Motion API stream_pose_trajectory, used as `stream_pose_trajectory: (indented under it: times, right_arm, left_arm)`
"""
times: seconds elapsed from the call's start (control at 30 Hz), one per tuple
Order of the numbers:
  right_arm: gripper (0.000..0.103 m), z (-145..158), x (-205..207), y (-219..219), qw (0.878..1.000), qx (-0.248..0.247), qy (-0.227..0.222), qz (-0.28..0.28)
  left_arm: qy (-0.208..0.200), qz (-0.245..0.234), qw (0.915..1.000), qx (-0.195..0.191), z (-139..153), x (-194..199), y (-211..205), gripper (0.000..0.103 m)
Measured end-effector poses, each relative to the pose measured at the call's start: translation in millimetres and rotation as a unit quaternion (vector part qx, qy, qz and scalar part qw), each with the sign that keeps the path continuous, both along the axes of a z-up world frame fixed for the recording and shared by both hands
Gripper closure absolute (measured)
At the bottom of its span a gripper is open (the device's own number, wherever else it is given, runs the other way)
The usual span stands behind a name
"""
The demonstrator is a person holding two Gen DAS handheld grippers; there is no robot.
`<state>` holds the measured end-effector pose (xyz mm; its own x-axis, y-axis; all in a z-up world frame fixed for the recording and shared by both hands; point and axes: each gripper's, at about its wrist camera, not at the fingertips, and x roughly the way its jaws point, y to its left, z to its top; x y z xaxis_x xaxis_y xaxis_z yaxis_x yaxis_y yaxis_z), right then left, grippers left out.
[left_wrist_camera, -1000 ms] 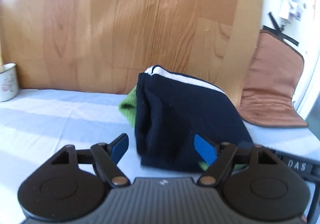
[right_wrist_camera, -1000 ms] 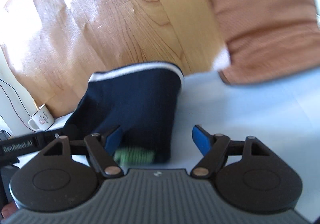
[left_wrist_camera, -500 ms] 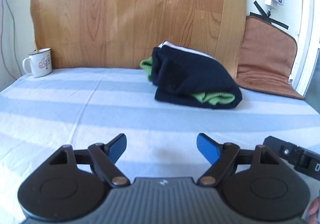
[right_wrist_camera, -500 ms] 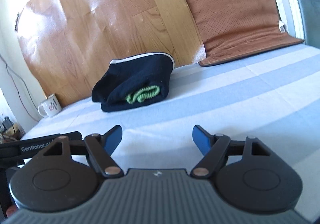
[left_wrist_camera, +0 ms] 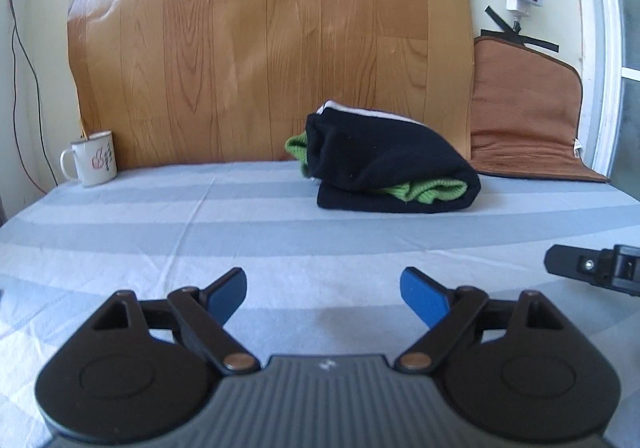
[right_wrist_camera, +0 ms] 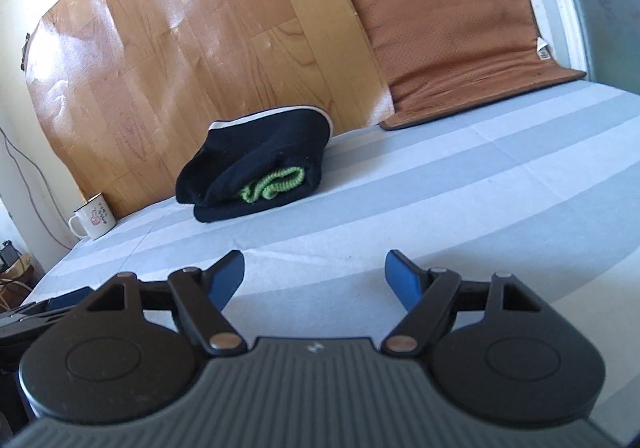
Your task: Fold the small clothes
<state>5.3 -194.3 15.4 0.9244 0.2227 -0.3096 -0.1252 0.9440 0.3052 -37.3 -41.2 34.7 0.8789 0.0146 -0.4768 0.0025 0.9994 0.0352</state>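
Observation:
A folded dark navy garment (left_wrist_camera: 384,167) with a white edge and green knit showing inside lies at the back of the striped blue sheet (left_wrist_camera: 240,240), against the wooden board. The right wrist view shows the same navy bundle (right_wrist_camera: 256,163) far ahead. My left gripper (left_wrist_camera: 323,290) hovers over bare sheet well short of it; its jaws are opening with nothing between them. My right gripper (right_wrist_camera: 314,276) stands open and empty, also well back from the bundle. Part of the right gripper's body (left_wrist_camera: 596,268) shows at the left view's right edge.
A white enamel mug (left_wrist_camera: 94,159) stands at the back left by the wooden board (left_wrist_camera: 272,47). A brown cushion (left_wrist_camera: 524,119) leans on the wall at the back right. Cables and a plug hang on the wall above it.
Both grippers have pulled back from the navy bundle, which was right at their fingers a second ago and now lies far ahead. The left jaws have spread a little wider.

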Motion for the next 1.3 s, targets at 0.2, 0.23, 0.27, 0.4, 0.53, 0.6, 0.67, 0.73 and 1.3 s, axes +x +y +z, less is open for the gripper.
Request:
stream_pose_trajectory:
  times: [0.2, 0.23, 0.27, 0.4, 0.53, 0.6, 0.67, 0.73, 1.3]
  right_arm:
    - [0.024, -0.3, 1.1, -5.8, 1.000, 0.021, -0.002, -0.012]
    - [0.024, -0.4, 1.2, -7.0, 1.000, 0.026, -0.003, -0.016]
    - [0.024, -0.6, 1.9, -8.4, 0.999, 0.031, -0.002, -0.014]
    - [0.023, -0.5, 1.7, -11.3, 0.999, 0.039, -0.001, -0.017]
    - [0.021, -0.2, 2.1, -11.4, 0.999, 0.039, 0.002, -0.014]
    - [0.021, -0.2, 1.6, -11.5, 0.999, 0.040, 0.002, -0.015]
    - [0.021, -0.4, 2.1, -12.2, 0.999, 0.041, 0.003, -0.013]
    - [0.021, -0.3, 2.4, -12.2, 0.999, 0.041, 0.005, -0.014]
    - [0.016, -1.5, 1.3, -17.5, 0.998, 0.061, 0.012, -0.017]
  left_arm:
    - [-0.020, 0.011, 0.9996, -0.014, 2.3, -4.6, 5.3, 0.006]
    - [-0.024, 0.011, 0.9995, -0.015, 2.7, -5.5, 5.7, 0.006]
    - [-0.028, 0.012, 0.9994, -0.016, 2.8, -6.6, 5.8, 0.005]
    - [-0.046, 0.019, 0.9986, -0.017, 3.9, -11.5, 6.9, 0.000]
    - [-0.049, 0.027, 0.9981, -0.029, 4.2, -11.3, 11.5, 0.000]
    - [-0.048, 0.028, 0.9980, -0.031, 4.0, -10.8, 12.4, 0.000]
    - [-0.048, 0.027, 0.9981, -0.028, 3.7, -10.9, 11.2, 0.000]
    - [-0.046, 0.027, 0.9983, -0.023, 3.4, -10.0, 9.3, 0.000]
    - [-0.053, 0.059, 0.9968, 0.005, 3.8, -13.9, 6.8, 0.000]
